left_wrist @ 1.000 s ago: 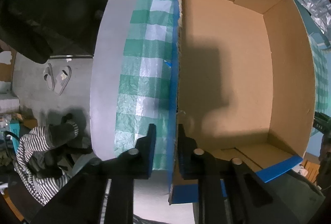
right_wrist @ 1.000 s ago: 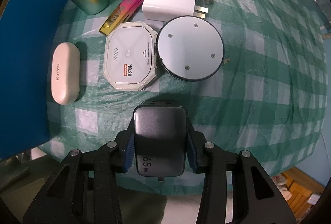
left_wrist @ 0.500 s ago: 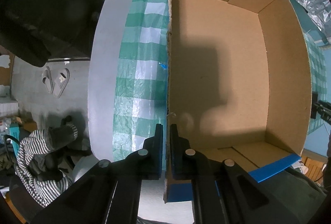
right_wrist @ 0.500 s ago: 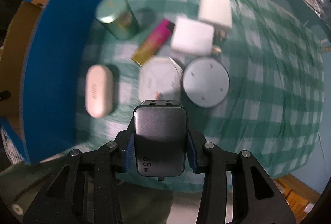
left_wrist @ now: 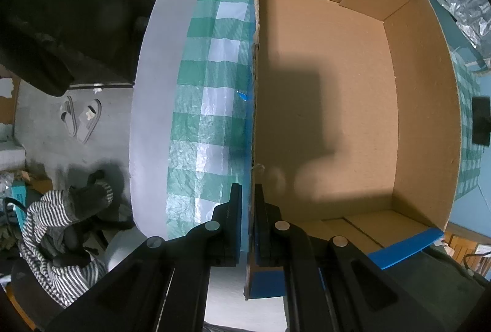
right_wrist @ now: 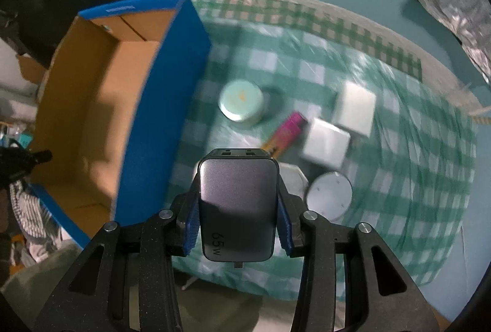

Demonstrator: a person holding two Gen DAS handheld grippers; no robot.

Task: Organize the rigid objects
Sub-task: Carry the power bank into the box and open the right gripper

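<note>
One grey charger [right_wrist: 238,207] marked 65W sits clamped between the blue pads of our right gripper [right_wrist: 237,217], held up in the air above the green checked tablecloth [right_wrist: 399,184] with its port end pointing away from us. Our left gripper [left_wrist: 248,224] has its jaws pressed together on the near wall of the blue cardboard box [left_wrist: 423,105], one finger outside and one inside; we see nothing lying in the box. From the right wrist view the box [right_wrist: 156,105] stands just left of the charger. Beyond the charger on the cloth lie a round teal tin [right_wrist: 241,99], a pink and yellow bar [right_wrist: 285,134], two white adapters [right_wrist: 325,143] [right_wrist: 356,108], and a grey round disc [right_wrist: 330,196], all somewhat blurred.
</note>
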